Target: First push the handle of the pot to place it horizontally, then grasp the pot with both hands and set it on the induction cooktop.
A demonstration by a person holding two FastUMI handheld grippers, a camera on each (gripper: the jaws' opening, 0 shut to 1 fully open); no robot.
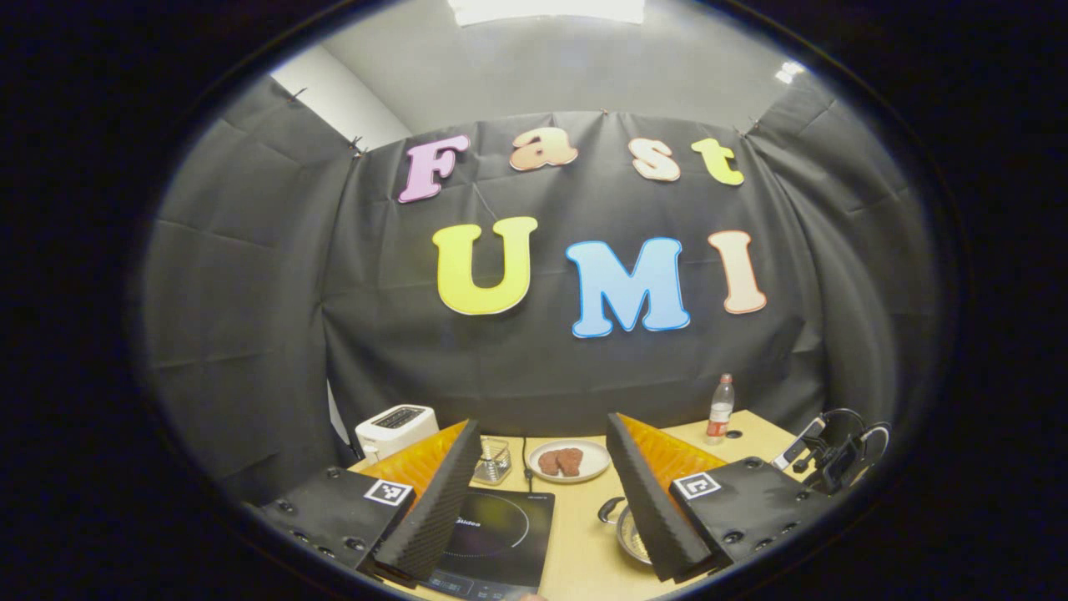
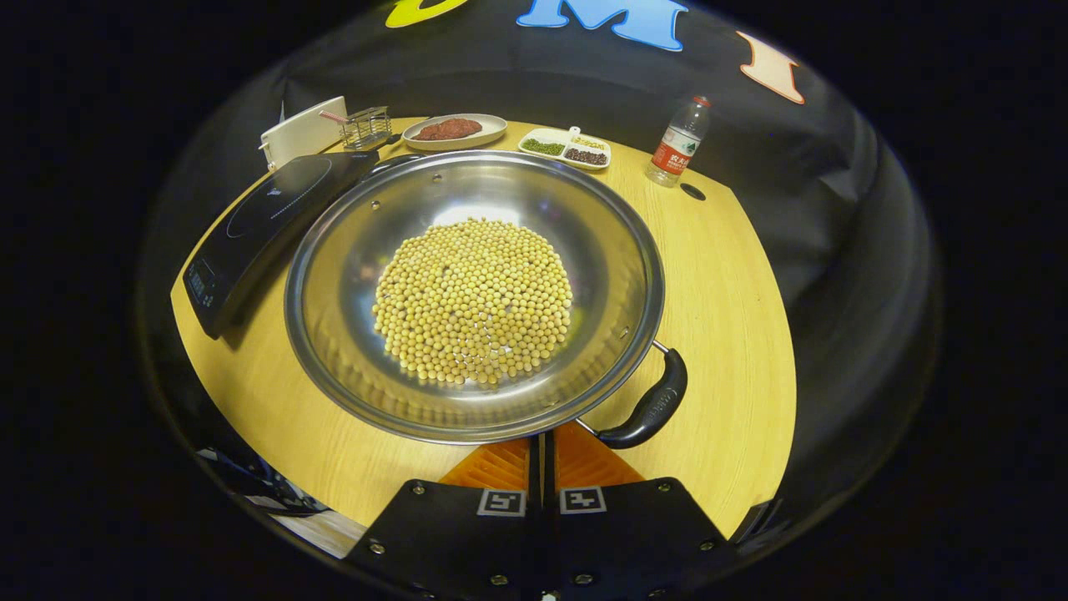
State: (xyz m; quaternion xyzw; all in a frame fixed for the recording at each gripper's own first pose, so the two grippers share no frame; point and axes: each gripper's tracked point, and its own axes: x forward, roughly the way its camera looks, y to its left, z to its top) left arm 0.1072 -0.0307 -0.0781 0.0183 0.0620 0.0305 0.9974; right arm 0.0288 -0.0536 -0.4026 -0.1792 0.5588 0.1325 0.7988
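pot (image 2: pixel 474 292) beside induction cooktop (image 2: pixel 259 221)

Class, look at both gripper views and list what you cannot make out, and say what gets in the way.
- Left gripper view: most of the pot is hidden behind the left gripper's finger.
- Right gripper view: the pot's far handle is largely hidden behind the rim.
- Right gripper view: the cooktop's panel markings are too small to tell.
- Right gripper view: the right gripper's fingertips lie under the pot rim.
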